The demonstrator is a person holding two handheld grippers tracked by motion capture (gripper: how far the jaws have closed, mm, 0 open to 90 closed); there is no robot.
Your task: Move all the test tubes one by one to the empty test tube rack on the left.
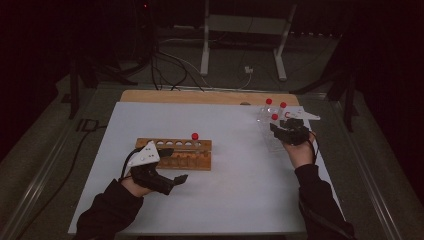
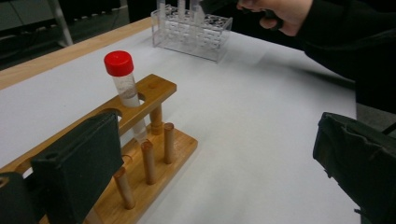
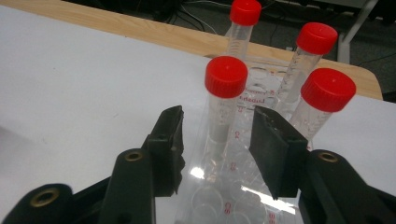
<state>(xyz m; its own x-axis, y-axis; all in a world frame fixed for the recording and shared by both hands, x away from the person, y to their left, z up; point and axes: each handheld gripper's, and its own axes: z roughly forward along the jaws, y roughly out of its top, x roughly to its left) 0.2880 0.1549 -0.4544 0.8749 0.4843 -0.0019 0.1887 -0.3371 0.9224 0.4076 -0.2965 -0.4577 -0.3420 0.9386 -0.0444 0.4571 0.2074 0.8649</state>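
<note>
Picking a tube from the clear rack

The right gripper [image 3: 217, 140] has its black jaws on both sides of a clear plastic tube with a red cap [image 3: 224, 98] that stands in the clear plastic rack [image 3: 243, 196] – the jaws are part way shut, with gaps at both sides, so there is no pinch yet. Next, I think, they must squeeze the tube and lift it straight up. Three more red-capped tubes [image 3: 327, 93] stand just behind it. Far from the clear rack, the left gripper [image 2: 215, 168] waits with jaws spread wide beside a wooden rack [image 2: 140, 154] holding one red-capped tube [image 2: 123, 88]. The clear rack's holes are hard to see – it is see-through and dim.
</note>
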